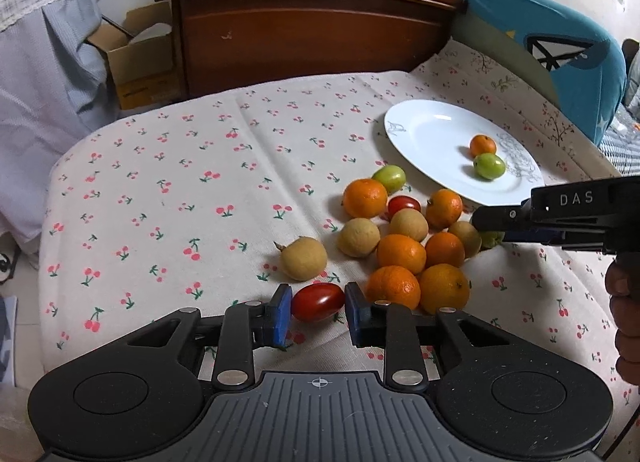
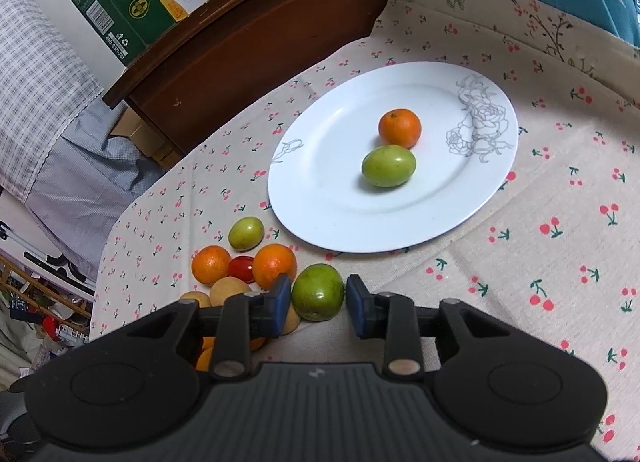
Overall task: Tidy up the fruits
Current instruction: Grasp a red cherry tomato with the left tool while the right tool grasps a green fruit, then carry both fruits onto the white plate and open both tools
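**Left wrist view: two grippers closing on fruit beside a plate**

Left wrist view is looking down at a counter covered by a cherry-print cloth (image 1: 180,190). The left gripper (image 1: 318,308) is pinching a red tomato (image 1: 318,302) between its blue pads, both pads touching the fruit, which is resting on the cloth. Just right of it lies a cluster of oranges (image 1: 400,252), tan round fruits (image 1: 358,237), another small tomato (image 1: 404,205) and a green fruit (image 1: 390,177). One tan fruit (image 1: 303,258) is sitting a little apart on the left of the pile. Beyond the pile, a white plate (image 1: 432,142) is holding one orange (image 1: 483,145) and one green fruit (image 1: 489,166), touching each other. The right gripper (image 1: 486,222) is reaching in from the right edge, its tip at the far side of the pile, with a hand (image 1: 624,302) showing below it.

Right wrist view is showing the right gripper (image 2: 319,300) closed around a large green fruit (image 2: 318,292); the left pad is touching it, and whether the right pad is touching I cannot tell. The fruit is sitting on the cloth at the edge of the pile, near the plate (image 2: 320,190). The plate's orange (image 2: 400,128) and green fruit (image 2: 389,165) are lying side by side near its middle. A wooden headboard (image 2: 256,46) is standing behind the counter.
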`<act>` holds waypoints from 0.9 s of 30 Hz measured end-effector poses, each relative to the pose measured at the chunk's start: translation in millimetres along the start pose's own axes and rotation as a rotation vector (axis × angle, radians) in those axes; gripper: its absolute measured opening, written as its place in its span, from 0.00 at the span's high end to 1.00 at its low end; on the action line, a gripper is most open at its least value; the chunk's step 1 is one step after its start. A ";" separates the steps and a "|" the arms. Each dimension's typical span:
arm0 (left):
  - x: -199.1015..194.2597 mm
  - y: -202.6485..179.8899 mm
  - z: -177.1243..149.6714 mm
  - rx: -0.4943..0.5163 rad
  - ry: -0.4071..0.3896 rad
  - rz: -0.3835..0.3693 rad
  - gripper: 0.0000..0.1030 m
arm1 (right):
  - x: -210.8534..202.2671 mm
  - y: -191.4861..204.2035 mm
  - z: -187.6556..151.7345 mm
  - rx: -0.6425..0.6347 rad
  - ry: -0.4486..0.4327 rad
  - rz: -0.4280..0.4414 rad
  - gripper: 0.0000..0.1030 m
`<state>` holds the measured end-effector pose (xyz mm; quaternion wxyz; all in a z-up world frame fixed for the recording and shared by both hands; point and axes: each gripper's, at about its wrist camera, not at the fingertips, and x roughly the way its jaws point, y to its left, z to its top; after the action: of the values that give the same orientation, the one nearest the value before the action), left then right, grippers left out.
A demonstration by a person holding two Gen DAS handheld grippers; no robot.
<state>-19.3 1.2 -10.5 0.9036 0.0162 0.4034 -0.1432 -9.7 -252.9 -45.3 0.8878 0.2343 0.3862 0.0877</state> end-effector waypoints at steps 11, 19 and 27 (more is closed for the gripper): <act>-8.0 -1.7 8.7 -0.039 -0.042 -0.005 0.75 | -8.9 11.2 0.7 -0.065 -0.026 -0.012 0.72; -22.5 -16.5 35.4 -0.014 -0.120 -0.044 0.75 | -40.0 22.7 18.1 -0.123 -0.077 0.012 0.72; -22.3 -33.8 65.8 0.025 -0.147 -0.122 0.75 | -68.0 15.1 50.5 -0.168 -0.121 0.026 0.72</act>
<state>5.1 -35.3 53.1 0.9201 -0.0075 0.3342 -0.2039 -19.3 -280.1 35.7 0.9249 0.1688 0.3201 0.1169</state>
